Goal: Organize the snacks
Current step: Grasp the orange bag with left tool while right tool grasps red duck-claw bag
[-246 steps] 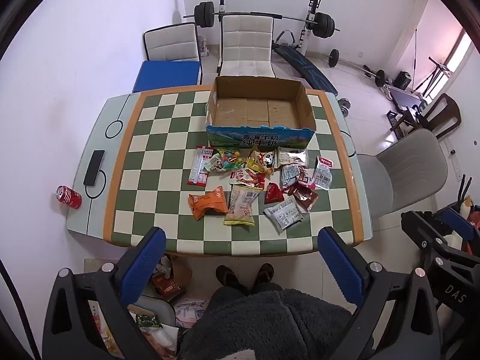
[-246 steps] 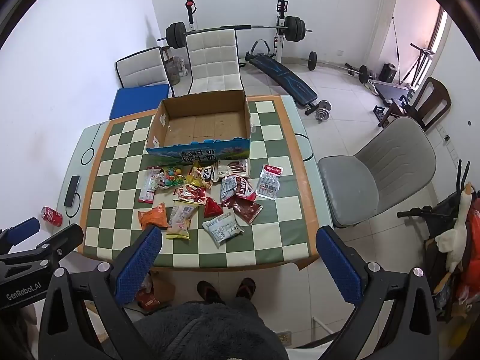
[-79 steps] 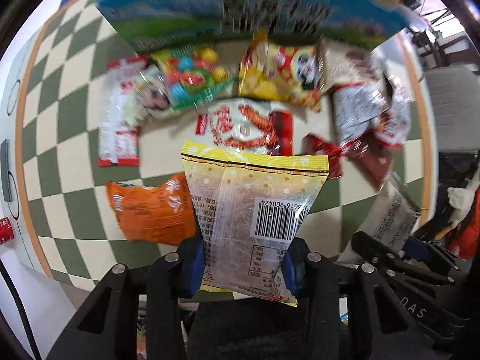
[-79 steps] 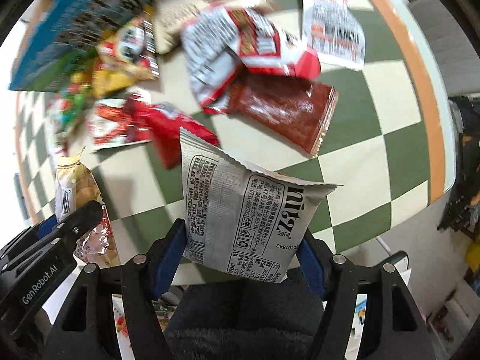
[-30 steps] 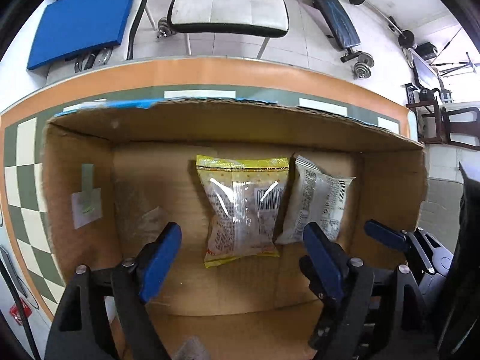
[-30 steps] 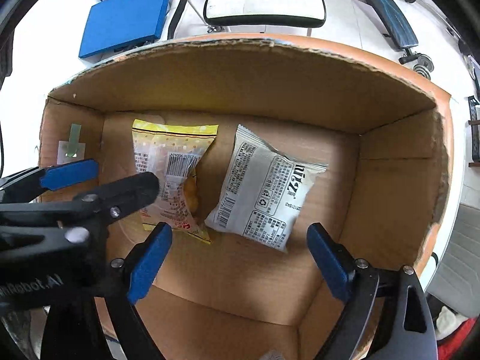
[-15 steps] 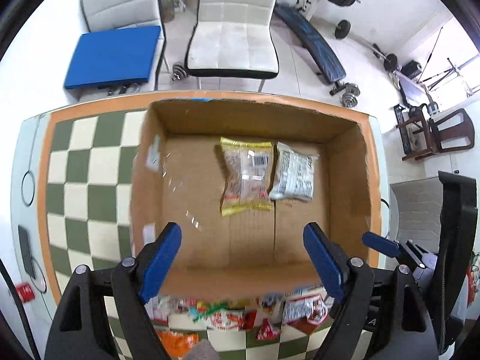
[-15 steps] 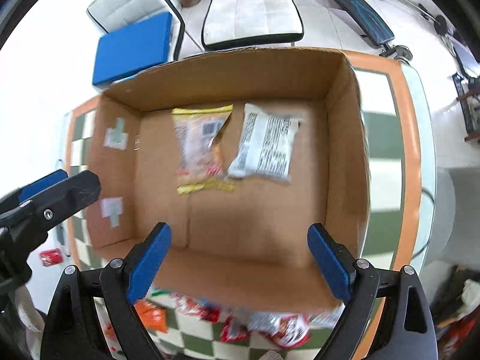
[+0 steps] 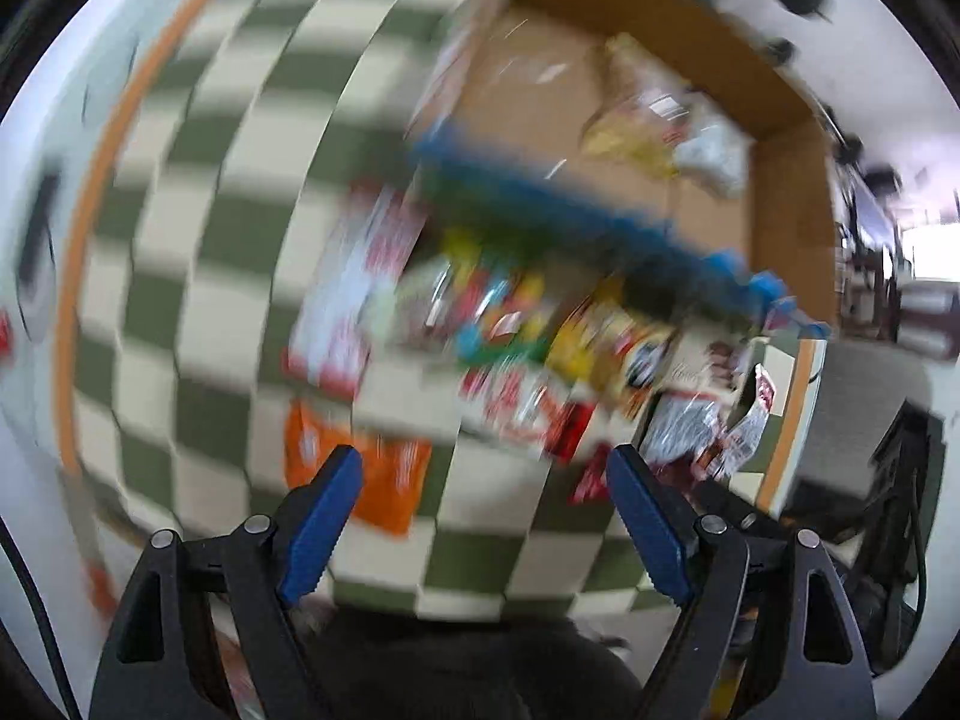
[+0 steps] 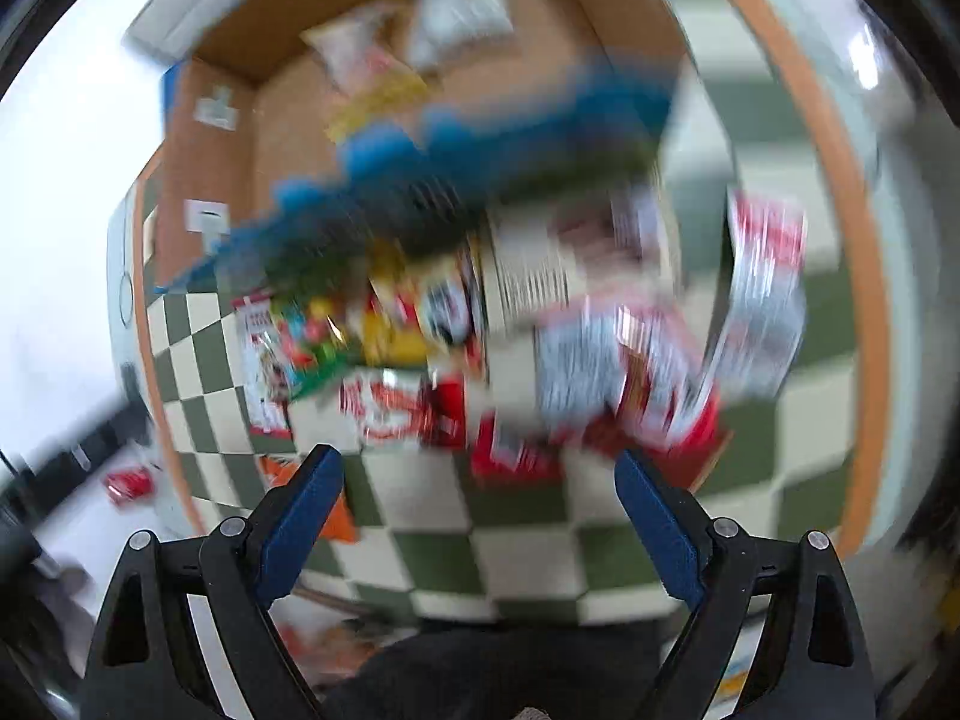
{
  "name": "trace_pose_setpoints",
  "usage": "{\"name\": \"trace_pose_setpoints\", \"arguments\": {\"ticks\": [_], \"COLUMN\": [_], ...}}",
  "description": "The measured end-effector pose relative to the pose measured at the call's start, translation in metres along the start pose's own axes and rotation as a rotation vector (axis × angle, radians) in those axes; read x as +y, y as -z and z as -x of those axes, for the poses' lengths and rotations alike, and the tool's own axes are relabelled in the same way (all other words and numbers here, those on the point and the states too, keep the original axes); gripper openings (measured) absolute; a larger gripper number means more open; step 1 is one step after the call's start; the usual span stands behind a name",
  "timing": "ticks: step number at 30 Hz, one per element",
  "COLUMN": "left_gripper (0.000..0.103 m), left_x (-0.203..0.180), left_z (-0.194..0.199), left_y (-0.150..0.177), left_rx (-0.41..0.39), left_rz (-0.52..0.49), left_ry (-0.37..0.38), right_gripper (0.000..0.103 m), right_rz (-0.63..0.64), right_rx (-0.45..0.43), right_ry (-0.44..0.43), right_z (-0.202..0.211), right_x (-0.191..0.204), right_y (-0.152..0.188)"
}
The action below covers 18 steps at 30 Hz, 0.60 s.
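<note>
Nearest us, our left gripper point(image 9: 480, 516) and right gripper point(image 10: 477, 516) hang with fingers spread apart and nothing between them. Just beyond, mid-frame, loose snack packets point(image 10: 624, 372) lie on the checkered table point(image 9: 198, 252). Farther, toward the top, the cardboard box point(image 9: 786, 180) holds what look like two packets, though blur hides details. We judge we're between loads; next we should pick a fresh packet each.

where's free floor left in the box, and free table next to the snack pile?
Cardboard box: its floor is bare between the left wall and the yellow packet; the yellow packet and white packet crowd the far middle. Checkered table: open squares left of the snack pile, out to the orange border. In front of the box it is packed. Both views are blurred.
</note>
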<state>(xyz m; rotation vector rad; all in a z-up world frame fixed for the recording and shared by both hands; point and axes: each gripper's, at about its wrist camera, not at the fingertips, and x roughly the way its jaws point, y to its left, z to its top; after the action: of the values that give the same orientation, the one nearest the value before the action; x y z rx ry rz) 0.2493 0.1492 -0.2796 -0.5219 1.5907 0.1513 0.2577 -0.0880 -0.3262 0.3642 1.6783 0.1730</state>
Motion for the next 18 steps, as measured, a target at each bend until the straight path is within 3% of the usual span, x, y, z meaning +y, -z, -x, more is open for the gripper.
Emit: {"name": "trace_pose_setpoints", "arguments": {"ticks": [3,7,13,18], "left_gripper": [0.083,0.083,0.083,0.083], "left_x": [0.047,0.094,0.111,0.121], "left_z": [-0.029,-0.058,-0.092,-0.12], "left_y": [0.017,0.028,0.024,0.023], "left_rx": [0.074,0.133,0.217,0.282], "left_rz": [0.184,0.414,0.555,0.643], "left_ry": [0.056,0.13,0.171,0.16], "right_gripper": [0.094,0.094,0.094,0.094], "right_rz": [-0.188,-0.386,-0.452,-0.485], "right_rx": [0.031,-0.014,-0.048,-0.039], "right_ry": [-0.084,-0.133,-0.122,-0.096], "right_z": [-0.026,-0.042,-0.052,-0.057], "right_x": [-0.031,-0.059,-0.054,-0.055], "right_y": [0.015,0.015,-0.007,-0.022]}}
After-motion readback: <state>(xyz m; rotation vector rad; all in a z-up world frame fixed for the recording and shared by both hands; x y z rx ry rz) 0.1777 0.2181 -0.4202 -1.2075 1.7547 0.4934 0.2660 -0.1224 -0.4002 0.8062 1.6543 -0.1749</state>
